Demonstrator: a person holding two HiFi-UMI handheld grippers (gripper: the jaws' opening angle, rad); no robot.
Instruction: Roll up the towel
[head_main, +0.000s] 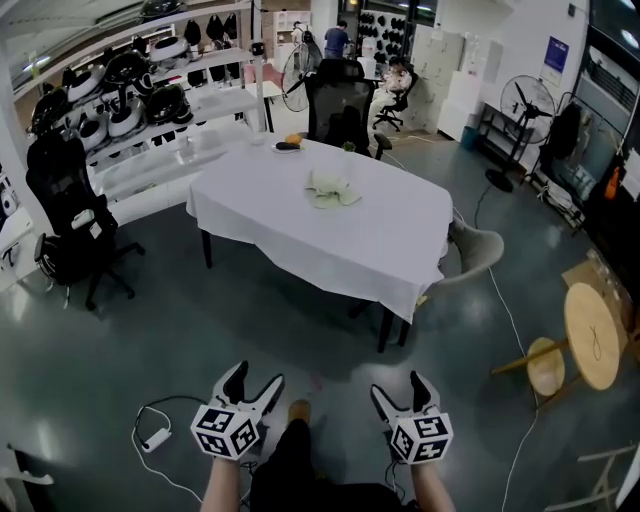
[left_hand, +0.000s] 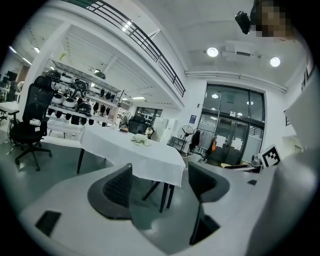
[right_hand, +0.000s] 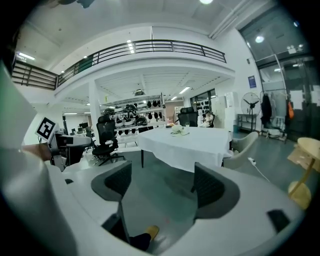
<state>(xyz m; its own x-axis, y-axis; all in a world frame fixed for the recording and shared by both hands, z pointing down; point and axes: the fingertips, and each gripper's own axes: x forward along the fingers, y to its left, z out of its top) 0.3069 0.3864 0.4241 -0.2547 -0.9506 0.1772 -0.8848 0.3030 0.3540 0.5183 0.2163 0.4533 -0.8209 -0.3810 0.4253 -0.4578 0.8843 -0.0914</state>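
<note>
The grey floor (head_main: 200, 320) fills most of the head view and lies under both pairs of jaws. Well ahead of the jaws stands the worktop (head_main: 300, 230), covered with a white cloth that hangs down its sides. Beyond it and off to the left of the jaws run white shelves (head_main: 150, 90) loaded with dark gear. A black office chair (head_main: 70, 215) stands on the floor ahead and left of the left jaws. A 2nd black chair (head_main: 338, 105) sits at the far edge of the worktop. A pale chair (head_main: 478, 250) is tucked at the worktop's right end, ahead and right of the right jaws. A round wooden table (head_main: 592, 335) stands further to the right of the right jaws.

The left gripper (head_main: 256, 376) is held low over the floor. Its jaws stand apart with nothing between them, only floor and the worktop's legs showing through the gap. The right gripper (head_main: 398, 386) is beside it, its jaws likewise wide apart and empty. A brown shoe (head_main: 298, 410) shows on the floor between the 2 grippers.

The towel (head_main: 331, 187) lies crumpled near the middle of the worktop, far ahead of both pairs of jaws and touched by neither. A white power strip (head_main: 156, 438) lies on the floor just left of the left jaws.
</note>
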